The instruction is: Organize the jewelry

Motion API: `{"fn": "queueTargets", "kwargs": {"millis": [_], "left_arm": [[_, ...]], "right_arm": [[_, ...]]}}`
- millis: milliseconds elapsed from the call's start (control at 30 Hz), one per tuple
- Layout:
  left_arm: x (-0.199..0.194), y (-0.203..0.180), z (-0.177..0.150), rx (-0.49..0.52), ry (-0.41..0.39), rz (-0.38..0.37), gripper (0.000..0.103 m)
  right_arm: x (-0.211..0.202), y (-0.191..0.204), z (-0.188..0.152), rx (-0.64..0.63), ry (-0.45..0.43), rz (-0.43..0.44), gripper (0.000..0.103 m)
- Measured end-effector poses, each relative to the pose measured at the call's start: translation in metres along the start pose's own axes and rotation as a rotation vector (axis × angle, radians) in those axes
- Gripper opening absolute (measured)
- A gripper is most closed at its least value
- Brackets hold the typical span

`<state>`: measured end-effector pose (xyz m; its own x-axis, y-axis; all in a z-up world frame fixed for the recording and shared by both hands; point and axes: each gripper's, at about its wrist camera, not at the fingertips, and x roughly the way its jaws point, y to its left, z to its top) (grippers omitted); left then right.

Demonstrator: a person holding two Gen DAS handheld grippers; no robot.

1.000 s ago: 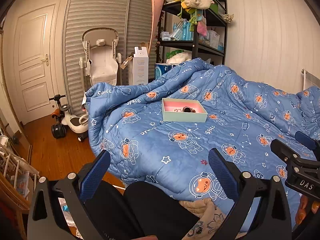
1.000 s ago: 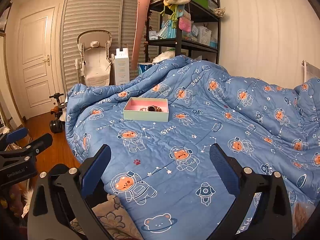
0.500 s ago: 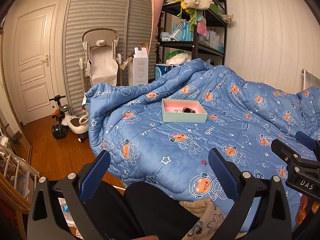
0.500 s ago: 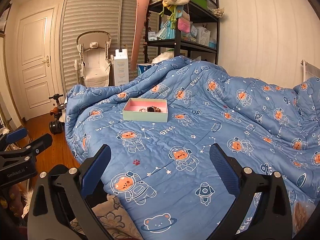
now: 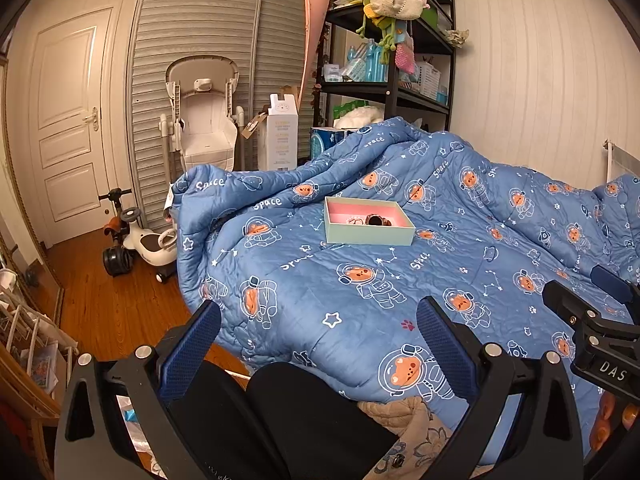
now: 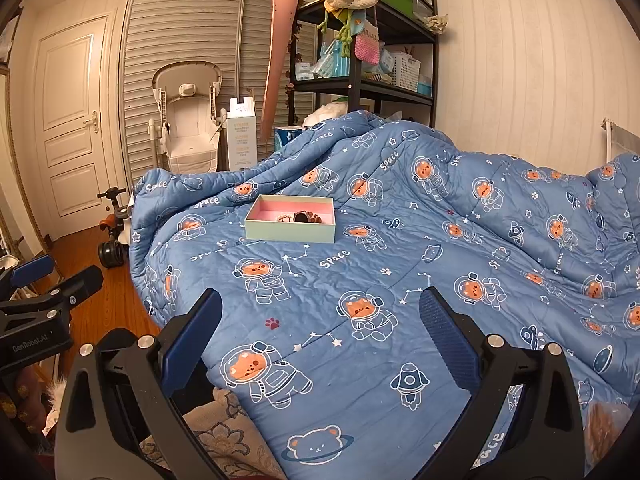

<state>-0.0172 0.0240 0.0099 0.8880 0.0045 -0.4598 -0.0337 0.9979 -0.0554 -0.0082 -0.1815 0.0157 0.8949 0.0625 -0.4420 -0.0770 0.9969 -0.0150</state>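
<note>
Nothing much has moved since the earlier frames: from the left wrist the scene sits the same, and from the right wrist the box has only drifted slightly up the picture. Both grippers hang over the near edge of the bed, well short of the task's thing. That thing is a shallow mint-green box with a pink lining, lying open on the blue astronaut-print duvet toward the foot of the bed; small pieces of jewelry lie inside it — a dark ring-like piece and a paler one beside it, too small to tell further. The left gripper has its blue-padded fingers spread wide with nothing between them, and the right gripper is spread the same way and empty. Between the grippers and the box lies a broad stretch of smooth duvet. To the left the duvet drops off over the bed's edge to a wooden floor, where a ride-on toy stands near the corner. Beyond the box the duvet bunches into a ridge, with a black shelf unit behind it. A person's dark-clad leg shows under the left gripper.
</note>
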Motion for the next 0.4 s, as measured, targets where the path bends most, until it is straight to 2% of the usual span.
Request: {"fn": "queueTargets", "kwargs": {"millis": [400], "left_arm": [[-0.0007,-0.0033,-0.0003,-0.002,0.003,0.008,0.096]], "right_arm": [[-0.0008,-0.0004,-0.0012,-0.003,0.004,0.002,0.097]]}}
